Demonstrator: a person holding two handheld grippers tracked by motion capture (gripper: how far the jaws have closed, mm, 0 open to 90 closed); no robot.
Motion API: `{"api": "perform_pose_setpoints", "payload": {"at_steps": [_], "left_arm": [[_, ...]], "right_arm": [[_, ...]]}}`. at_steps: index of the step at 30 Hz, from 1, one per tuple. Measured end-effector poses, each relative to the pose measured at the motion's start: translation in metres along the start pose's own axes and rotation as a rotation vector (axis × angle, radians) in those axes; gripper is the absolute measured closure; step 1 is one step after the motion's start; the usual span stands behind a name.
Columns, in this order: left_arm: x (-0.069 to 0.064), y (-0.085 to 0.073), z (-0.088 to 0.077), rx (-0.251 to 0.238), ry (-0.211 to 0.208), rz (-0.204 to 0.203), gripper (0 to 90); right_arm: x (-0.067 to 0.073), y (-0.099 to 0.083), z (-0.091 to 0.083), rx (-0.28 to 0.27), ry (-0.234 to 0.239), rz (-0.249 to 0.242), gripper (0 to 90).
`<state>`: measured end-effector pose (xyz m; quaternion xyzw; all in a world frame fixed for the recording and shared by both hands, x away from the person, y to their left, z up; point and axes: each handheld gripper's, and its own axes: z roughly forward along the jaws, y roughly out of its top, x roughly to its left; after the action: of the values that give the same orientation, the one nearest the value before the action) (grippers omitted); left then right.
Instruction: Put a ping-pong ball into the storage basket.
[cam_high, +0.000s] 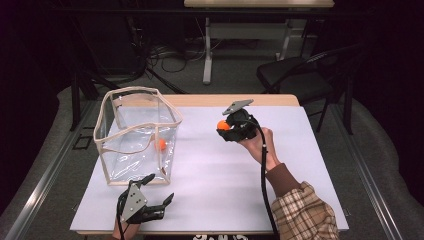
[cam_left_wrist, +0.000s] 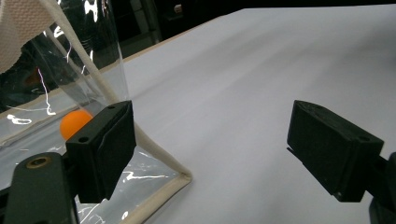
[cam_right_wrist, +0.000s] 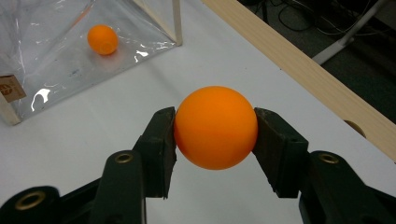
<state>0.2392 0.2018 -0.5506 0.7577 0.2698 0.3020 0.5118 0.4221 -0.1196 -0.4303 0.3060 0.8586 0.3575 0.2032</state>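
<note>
The clear plastic box with cream fabric edging (cam_high: 137, 134) stood at the table's left, one small orange ball (cam_high: 160, 145) inside. The left gripper (cam_high: 156, 191) waited wide open beside its near corner. The right gripper (cam_right_wrist: 215, 133) pinched a second orange ball (cam_right_wrist: 215, 127); best carried over the rim before releasing.

Black tongs (cam_high: 223, 126), black cable, brown cuff, plaid sleeve (cam_high: 300, 212).

Ball (cam_right_wrist: 215, 127) in right gripper (cam_right_wrist: 215, 133): plain orange, matte. Second ball (cam_right_wrist: 102, 39) inside clear bag (cam_high: 136, 134): same orange. Bag walls colourless and transparent, with cream fabric edging; small brown-and-white label (cam_right_wrist: 10, 87) on it. Both grippers black; left gripper (cam_high: 159, 189) carries a grey plate. Table (cam_high: 210, 185): white sheet, pale wood far edge. Sleeve (cam_high: 300, 210): tan-and-white plaid, rust-brown cuff.
</note>
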Motion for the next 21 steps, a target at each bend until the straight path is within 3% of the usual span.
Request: {"api": "perform_pose_setpoints", "payload": {"at_steps": [21], "left_arm": [[0.000, 0.000, 0.000, -0.002, 0.001, -0.003, 15.5]], "right_arm": [[0.004, 0.015, 0.004, -0.015, 0.002, -0.018, 50.5]]}}
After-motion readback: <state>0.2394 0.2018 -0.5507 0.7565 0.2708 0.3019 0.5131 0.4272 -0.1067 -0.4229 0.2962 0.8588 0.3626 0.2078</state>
